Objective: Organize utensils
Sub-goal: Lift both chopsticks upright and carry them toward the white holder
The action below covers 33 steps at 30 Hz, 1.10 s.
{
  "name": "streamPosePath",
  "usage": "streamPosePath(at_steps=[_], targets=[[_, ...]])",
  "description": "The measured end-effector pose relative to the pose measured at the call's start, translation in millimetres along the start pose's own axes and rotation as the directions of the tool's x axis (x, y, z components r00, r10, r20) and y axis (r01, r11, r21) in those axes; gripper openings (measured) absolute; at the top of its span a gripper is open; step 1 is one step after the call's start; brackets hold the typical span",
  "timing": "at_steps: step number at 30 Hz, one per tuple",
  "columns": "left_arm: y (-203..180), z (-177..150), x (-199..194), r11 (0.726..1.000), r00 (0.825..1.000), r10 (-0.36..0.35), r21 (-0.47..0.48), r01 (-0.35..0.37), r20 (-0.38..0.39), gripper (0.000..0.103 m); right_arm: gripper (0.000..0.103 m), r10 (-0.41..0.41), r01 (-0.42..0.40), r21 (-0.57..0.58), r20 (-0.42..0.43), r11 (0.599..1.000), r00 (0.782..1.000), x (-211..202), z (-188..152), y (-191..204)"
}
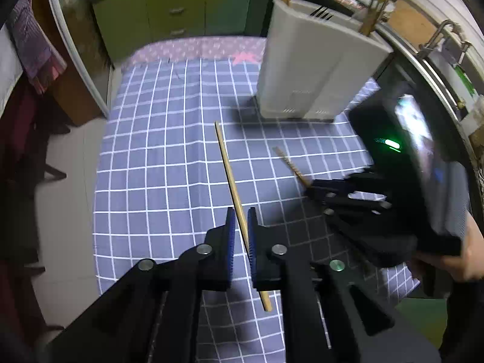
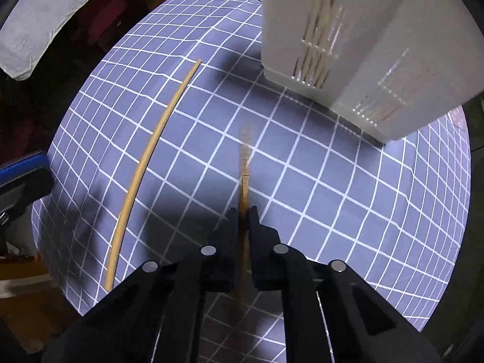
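Your right gripper [image 2: 242, 211] pinches one light, stiff chopstick [image 2: 244, 163]; your left gripper [image 1: 241, 216] stands narrowly open around the other chopstick [image 1: 231, 178], frame centre. Grip mid-shaft; it slips.

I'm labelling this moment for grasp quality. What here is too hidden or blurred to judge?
- Right wrist view: the held chopstick is motion-blurred; its tip and surface are unreadable.
- Left wrist view: the right gripper is smeared, so its jaws' grip is unclear.
- Both views: the white utensil holder has its top cut off or angled away, so its contents are only partly visible.
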State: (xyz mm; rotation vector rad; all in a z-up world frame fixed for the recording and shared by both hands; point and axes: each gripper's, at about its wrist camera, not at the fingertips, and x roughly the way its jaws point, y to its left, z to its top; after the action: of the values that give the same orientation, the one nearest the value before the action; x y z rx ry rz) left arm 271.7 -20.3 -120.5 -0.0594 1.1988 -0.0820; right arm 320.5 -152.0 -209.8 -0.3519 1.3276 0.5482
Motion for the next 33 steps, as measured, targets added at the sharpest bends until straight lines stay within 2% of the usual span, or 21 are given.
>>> streamPosePath(at_steps=[2,3,13,17,25,27,28,33], targets=[[2.7,6.9,13.8,1.0,0.999,0.0,-0.03,-0.001,-0.04,0.02,0.007,0.02,-0.021,0.013,0.02,1.0,1.0,-5.3,-5.4,-6.6],[3.4,10.2,20.3,0.999,0.998,0.0,-0.038,-0.002,-0.055,0.021,0.007,0.027,-0.028,0.016,0.029,0.999,0.999,-8.7,-8.3,-9.7],[-4.4,35.3,67.9,0.996,0.986,0.067,-0.056,-0.076,-0.155,0.022,0.007,0.066,-0.074,0.05,0.154,0.996,0.986,-65.3,-43.6,-39.3],[-7.9,39.6,77.1,0.99,0.979,0.121,-0.05,-0.131,-0.165,0.022,0.007,0.079,-0.088,0.046,0.171,0.995,0.982,-79.2,-56.4,-48.8],[-7.8,47.4,89.6,0.986,0.97,0.143,-0.054,-0.157,-0.198,0.022,0.007,0.097,-0.109,0.046,0.202,0.993,0.975,-88.7,-61.9,-46.4],[-7.1,47.2,89.9,0.988,0.971,0.132,-0.054,-0.145,-0.198,0.017,0.007,0.098,-0.11,0.045,0.206,0.993,0.974,-89.5,-62.5,-46.3],[-7.9,46.6,89.8,0.989,0.972,0.128,-0.044,-0.139,-0.197,0.007,0.007,0.099,-0.111,0.045,0.208,0.993,0.973,-90.1,-62.2,-46.8],[-9.8,46.1,88.5,0.993,0.975,0.105,-0.037,-0.115,-0.197,0.006,0.007,0.102,-0.117,0.053,0.223,0.992,0.97,-96.6,-64.9,-49.4]])
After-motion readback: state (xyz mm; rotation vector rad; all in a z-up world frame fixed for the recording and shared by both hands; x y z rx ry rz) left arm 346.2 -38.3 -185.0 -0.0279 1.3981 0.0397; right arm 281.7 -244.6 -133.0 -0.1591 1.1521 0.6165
